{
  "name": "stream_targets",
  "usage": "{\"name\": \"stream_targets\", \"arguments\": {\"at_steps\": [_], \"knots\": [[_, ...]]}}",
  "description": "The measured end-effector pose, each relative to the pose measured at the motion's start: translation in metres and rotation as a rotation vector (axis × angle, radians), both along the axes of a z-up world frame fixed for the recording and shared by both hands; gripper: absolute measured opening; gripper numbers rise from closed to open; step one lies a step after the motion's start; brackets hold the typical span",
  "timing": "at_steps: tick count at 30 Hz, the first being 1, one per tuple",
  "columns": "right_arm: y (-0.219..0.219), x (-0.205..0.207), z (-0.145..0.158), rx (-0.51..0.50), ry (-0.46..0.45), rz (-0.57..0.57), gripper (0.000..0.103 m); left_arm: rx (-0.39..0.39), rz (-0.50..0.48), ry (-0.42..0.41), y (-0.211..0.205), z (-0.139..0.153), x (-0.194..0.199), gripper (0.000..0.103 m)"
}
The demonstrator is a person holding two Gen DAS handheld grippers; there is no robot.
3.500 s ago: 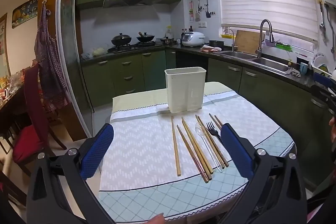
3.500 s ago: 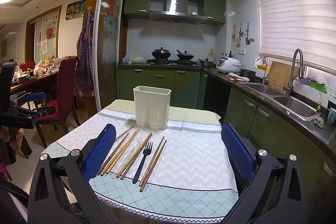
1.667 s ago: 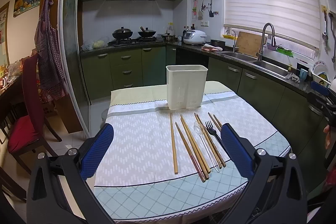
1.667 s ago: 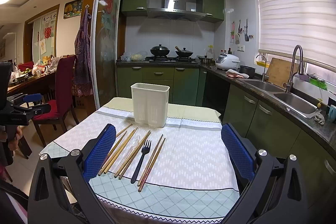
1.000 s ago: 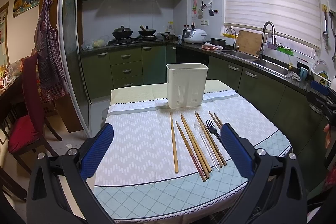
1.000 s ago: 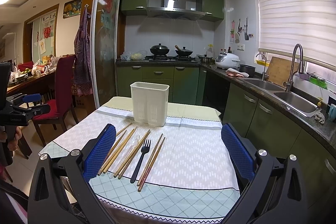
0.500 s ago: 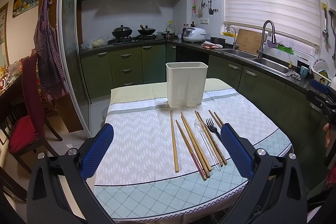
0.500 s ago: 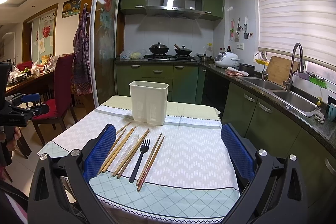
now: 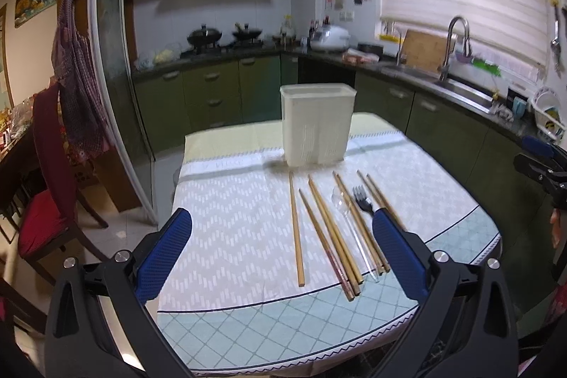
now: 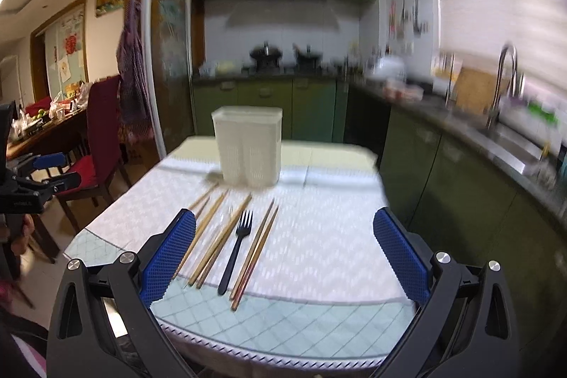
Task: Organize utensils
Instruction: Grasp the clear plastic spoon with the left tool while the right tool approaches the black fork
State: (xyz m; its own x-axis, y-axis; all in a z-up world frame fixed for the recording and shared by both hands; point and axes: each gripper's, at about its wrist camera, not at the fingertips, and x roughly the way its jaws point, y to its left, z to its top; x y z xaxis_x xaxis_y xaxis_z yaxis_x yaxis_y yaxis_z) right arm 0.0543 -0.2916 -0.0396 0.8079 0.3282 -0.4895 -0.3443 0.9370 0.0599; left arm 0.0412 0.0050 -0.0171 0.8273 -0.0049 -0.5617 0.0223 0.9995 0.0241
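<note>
A white plastic utensil holder stands upright at the far end of the table. In front of it lie several wooden chopsticks, a clear plastic spoon and a black fork, side by side on the cloth. My left gripper hovers open over the near table edge, nothing between its blue pads. My right gripper is also open and empty, above the near edge, with the fork and chopsticks just ahead of its left finger.
The table carries a white patterned cloth with a teal checked border. Red chairs stand to the left. Green cabinets, a sink and a stove line the back and right walls. The other gripper shows at each view's edge.
Both grippers have dipped and come closer to the table; the right one is moving fast, its view blurred. Utensils and holder have not moved. Both grippers stay open.
</note>
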Motion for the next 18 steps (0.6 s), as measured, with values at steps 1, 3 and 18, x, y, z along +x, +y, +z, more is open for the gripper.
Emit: {"name": "stream_targets", "arguments": {"at_steps": [1, 3, 18], "knots": [[-0.001, 0.008, -0.003, 0.025, 0.044, 0.008, 0.099, -0.003, 0.001, 0.026, -0.001, -0.002, 0.01, 0.097], [-0.001, 0.03, -0.013, 0.083, 0.145, 0.035, 0.099, -0.014, 0.0, 0.073, -0.002, -0.009, 0.026, 0.097], [0.015, 0.09, -0.027, 0.042, 0.237, -0.005, 0.085, -0.094, -0.095, 0.356, -0.046, -0.062, 0.138, 0.083]]}}
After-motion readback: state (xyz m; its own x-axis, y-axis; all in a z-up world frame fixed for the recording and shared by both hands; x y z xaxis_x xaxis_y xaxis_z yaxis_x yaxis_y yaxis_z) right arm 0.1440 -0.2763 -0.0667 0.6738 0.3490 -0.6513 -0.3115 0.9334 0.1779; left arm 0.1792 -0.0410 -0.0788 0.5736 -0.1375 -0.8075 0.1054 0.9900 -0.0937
